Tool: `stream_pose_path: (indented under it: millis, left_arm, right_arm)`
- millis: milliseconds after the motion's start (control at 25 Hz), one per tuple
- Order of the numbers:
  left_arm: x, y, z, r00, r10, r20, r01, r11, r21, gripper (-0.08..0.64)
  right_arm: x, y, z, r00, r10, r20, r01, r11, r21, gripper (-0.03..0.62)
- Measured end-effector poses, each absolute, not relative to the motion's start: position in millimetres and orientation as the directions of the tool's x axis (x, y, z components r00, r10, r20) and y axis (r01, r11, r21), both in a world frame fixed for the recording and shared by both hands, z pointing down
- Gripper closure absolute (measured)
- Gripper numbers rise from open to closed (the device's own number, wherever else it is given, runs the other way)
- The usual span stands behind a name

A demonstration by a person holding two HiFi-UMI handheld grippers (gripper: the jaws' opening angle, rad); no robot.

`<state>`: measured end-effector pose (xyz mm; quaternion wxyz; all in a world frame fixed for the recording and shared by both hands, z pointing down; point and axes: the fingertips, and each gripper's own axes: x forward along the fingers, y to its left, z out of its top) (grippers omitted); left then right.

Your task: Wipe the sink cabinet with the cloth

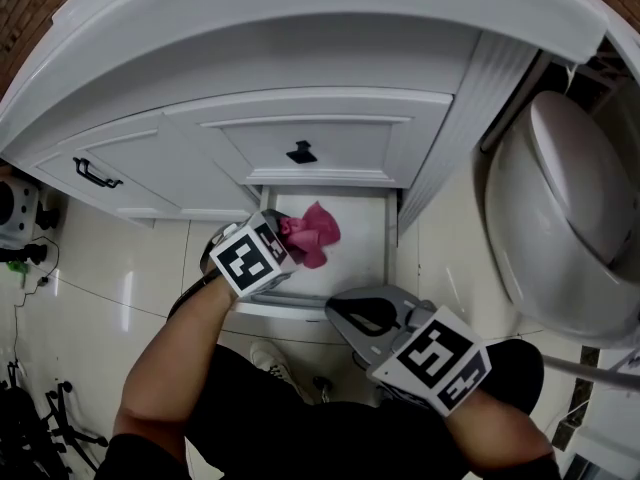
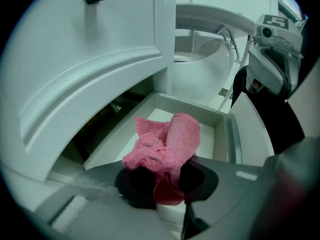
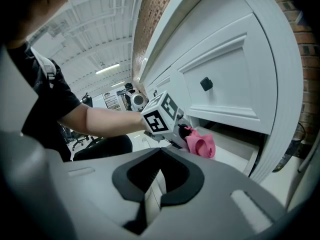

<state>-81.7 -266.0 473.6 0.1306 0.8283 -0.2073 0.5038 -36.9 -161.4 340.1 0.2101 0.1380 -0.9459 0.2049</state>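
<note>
- The white curved-front sink cabinet (image 1: 330,138) fills the upper frame of the head view. Its panel doors are closed, and one carries a small black knob (image 1: 301,152).
- A white ceramic toilet (image 1: 560,218) stands just beside the cabinet on the right and plays no part in the task.
- The white pull-out bottom drawer (image 1: 365,233) is slid open at the cabinet's foot, probably so its inside can be wiped.
- The right gripper (image 3: 156,181) sits at the drawer's front lip. Its jaws are nearly together, with a thin white edge between the pads, and it looks clamped on the drawer front, likely to hold the drawer out and steady.
- The left gripper (image 2: 167,186) reaches in over the open drawer with its jaws closed onto the cloth.
- The pink terry cloth (image 2: 167,144) is bunched. Its lower end is pinched between the left pads, and the rest bulges out ahead of the tips, above the drawer floor. I cannot tell whether it touches the floor.
- My read is that the drawer wipe is at hand and the cloth needs pressing down flat.
</note>
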Motion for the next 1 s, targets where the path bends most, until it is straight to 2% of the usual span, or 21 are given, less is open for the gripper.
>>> stream_pose_path:
  millis: [440,760,1000]
  left_arm:
    - [-123,-259,466,0.360,-0.233,0.903,-0.514,-0.858,-0.017,0.466]
    - [-120,-259,467,0.340,-0.237,0.910,-0.502,-0.864,-0.037,0.468]
    - [-88,-262,461,0.389,-0.228,0.892,-0.461,-0.887,-0.026,0.468]
  right_arm:
    - [-34,-170,344,-0.861,-0.196,0.470,-0.376,0.867,-0.327,0.584]
    - [-34,-168,345,-0.859,-0.198,0.472,-0.378,0.867,-0.325,0.584]
    - [-44,-153,340,-0.873,-0.159,0.460,-0.333,0.885,-0.326,0.584]
